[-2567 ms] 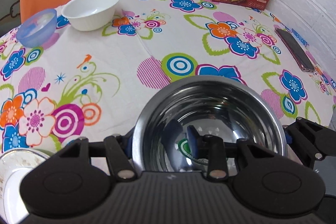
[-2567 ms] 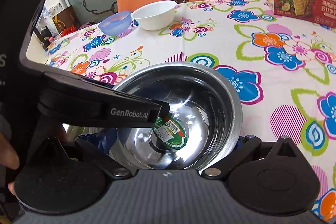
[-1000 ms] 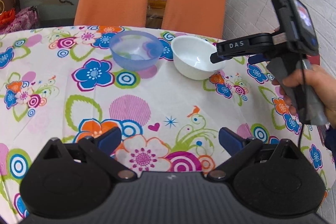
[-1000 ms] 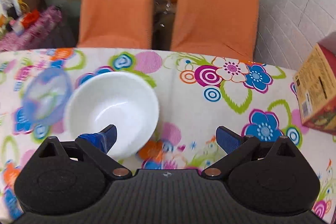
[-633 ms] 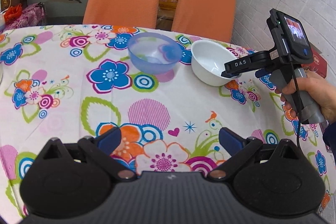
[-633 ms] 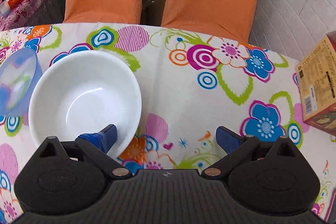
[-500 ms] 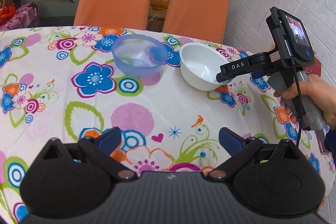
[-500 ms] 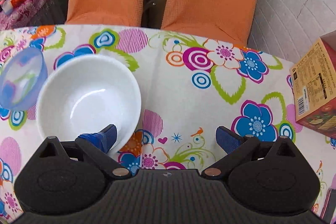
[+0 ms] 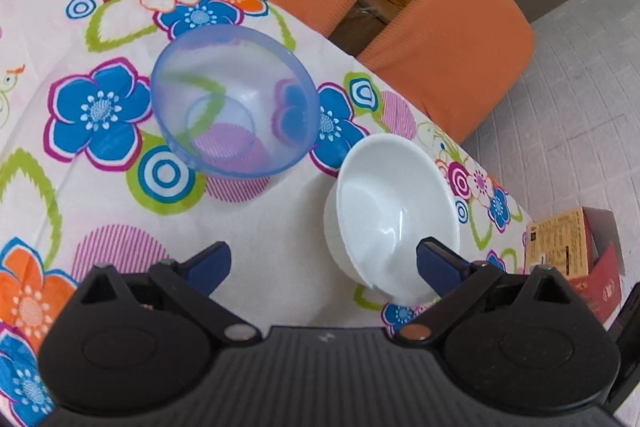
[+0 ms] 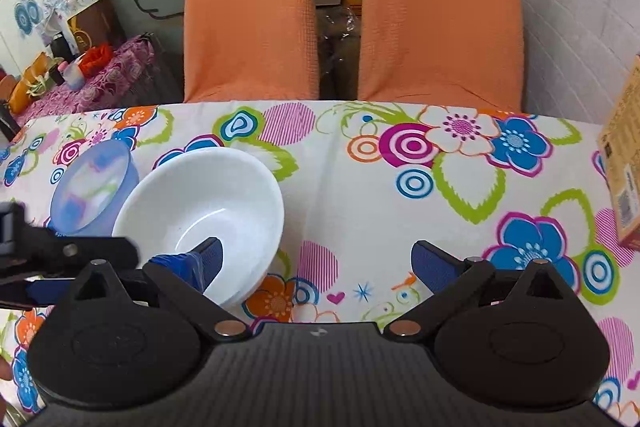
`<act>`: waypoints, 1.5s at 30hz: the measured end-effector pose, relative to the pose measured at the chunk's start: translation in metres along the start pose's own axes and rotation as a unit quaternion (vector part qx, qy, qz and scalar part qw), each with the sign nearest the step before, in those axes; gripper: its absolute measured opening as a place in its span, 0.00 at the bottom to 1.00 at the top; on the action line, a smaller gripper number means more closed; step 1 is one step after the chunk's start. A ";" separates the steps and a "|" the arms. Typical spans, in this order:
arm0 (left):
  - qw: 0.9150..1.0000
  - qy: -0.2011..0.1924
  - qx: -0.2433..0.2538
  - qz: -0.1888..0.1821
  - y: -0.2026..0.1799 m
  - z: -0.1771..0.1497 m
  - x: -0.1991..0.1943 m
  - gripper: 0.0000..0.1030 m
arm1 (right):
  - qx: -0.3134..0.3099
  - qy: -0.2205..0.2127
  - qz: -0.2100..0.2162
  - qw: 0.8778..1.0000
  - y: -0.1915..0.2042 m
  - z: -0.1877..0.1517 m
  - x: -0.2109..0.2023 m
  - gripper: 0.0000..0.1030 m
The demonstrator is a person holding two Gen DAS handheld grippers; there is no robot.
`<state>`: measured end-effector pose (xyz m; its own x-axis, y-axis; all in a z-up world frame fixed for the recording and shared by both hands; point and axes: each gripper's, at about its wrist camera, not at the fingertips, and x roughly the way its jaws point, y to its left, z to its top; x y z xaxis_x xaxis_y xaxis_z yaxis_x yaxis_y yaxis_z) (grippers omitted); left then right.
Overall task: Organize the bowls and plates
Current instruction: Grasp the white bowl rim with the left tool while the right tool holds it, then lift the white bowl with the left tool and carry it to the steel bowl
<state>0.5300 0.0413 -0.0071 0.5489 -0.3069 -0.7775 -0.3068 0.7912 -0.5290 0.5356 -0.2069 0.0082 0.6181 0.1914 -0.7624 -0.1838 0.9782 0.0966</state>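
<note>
Both tools spread wide: right tool apparently straddles the white bowl rim; left tool beside it.

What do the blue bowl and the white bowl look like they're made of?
Blue bowl: likely translucent plastic with a slightly frosted finish, since the tablecloth pattern shows through it. White bowl: opaque and glossy with a bright highlight inside, so ceramic, opal glass or melamine; the look leaves it open.
</note>
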 end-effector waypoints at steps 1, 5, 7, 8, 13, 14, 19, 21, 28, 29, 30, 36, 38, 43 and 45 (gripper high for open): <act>1.000 -0.004 -0.003 0.007 -0.003 0.002 0.006 0.95 | -0.006 0.001 0.000 1.000 0.001 0.001 0.003 0.86; 0.999 -0.024 -0.001 0.029 -0.014 0.004 0.020 0.94 | -0.034 0.006 -0.001 0.999 0.005 0.000 0.020 0.86; 0.999 -0.024 0.006 0.032 -0.018 0.006 0.024 0.94 | -0.048 0.008 0.011 0.999 0.008 -0.003 0.025 0.85; 0.999 -0.024 0.010 0.031 -0.020 0.006 0.025 0.94 | -0.056 0.009 0.014 0.998 0.010 -0.004 0.027 0.86; 0.999 -0.021 0.028 0.020 -0.024 0.007 0.030 0.92 | -0.071 -0.005 0.033 0.997 0.011 -0.006 0.024 0.85; 0.999 -0.023 0.032 0.019 -0.026 0.007 0.031 0.86 | -0.073 -0.003 0.036 0.997 0.012 -0.005 0.026 0.85; 0.997 -0.003 0.076 0.004 -0.036 0.009 0.039 0.40 | -0.094 0.001 0.068 0.993 0.028 -0.008 0.024 0.86; 0.997 0.001 0.083 -0.003 -0.036 0.010 0.040 0.35 | -0.099 0.001 0.068 0.993 0.035 -0.010 0.020 0.85; 0.996 0.023 0.085 -0.019 -0.033 0.009 0.034 0.35 | -0.035 0.043 0.078 0.995 0.034 -0.007 0.011 0.85; 0.996 0.022 0.087 -0.017 -0.034 0.008 0.031 0.35 | -0.034 0.045 0.078 0.995 0.036 -0.008 0.008 0.85; 0.996 0.018 0.092 -0.015 -0.035 0.006 0.027 0.35 | -0.034 0.046 0.079 0.995 0.039 -0.009 0.006 0.85; 0.995 0.033 0.093 -0.028 -0.027 0.001 0.023 0.35 | -0.070 0.010 0.042 0.997 0.043 -0.013 -0.008 0.85; 0.994 0.036 0.093 -0.035 -0.022 0.001 0.022 0.53 | -0.069 -0.014 0.043 0.997 0.035 -0.017 -0.021 0.86; 0.993 0.030 0.106 -0.045 -0.022 -0.002 0.016 0.50 | -0.075 -0.067 0.065 0.993 0.020 -0.036 -0.056 0.86; 0.992 0.029 0.115 -0.044 -0.022 -0.003 0.014 0.51 | -0.078 -0.082 0.075 0.991 0.013 -0.047 -0.069 0.86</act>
<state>0.5420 0.0176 -0.0078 0.5177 -0.4048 -0.7537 -0.0706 0.8578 -0.5092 0.4547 -0.2110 0.0325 0.6878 0.3566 -0.6323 -0.3914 0.9157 0.0906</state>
